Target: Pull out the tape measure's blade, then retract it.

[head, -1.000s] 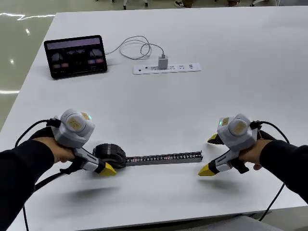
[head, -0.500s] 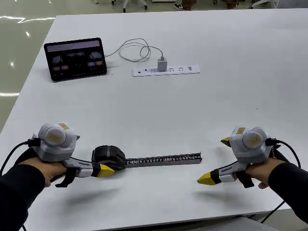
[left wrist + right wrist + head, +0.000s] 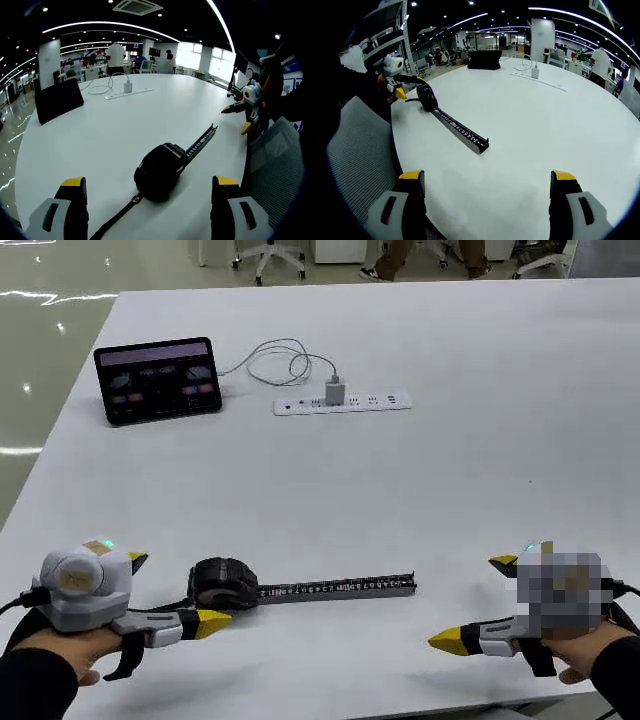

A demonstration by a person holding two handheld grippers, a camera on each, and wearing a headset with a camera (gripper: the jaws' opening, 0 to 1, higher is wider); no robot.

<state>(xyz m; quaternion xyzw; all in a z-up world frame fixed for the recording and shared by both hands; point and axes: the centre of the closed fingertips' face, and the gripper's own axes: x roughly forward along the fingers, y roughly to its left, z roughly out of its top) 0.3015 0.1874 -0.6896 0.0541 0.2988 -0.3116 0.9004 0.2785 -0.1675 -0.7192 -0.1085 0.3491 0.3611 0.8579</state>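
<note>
While the left gripper (image 3: 175, 590) and right gripper (image 3: 475, 602) gaped empty, the rounded black tape measure (image 3: 222, 583) lay on the smooth white table (image 3: 400, 480) between them, its flat, marked blade (image 3: 335, 588) stretched rightward.

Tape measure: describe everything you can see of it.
The tape measure has a rounded black case that looks like rubbery plastic and lies on the white table. Its dark blade, printed with numbers, lies pulled out flat towards the open right gripper, which is apart from its tip. A black strap trails from the case. The left gripper is open beside the case, not gripping it.
</note>
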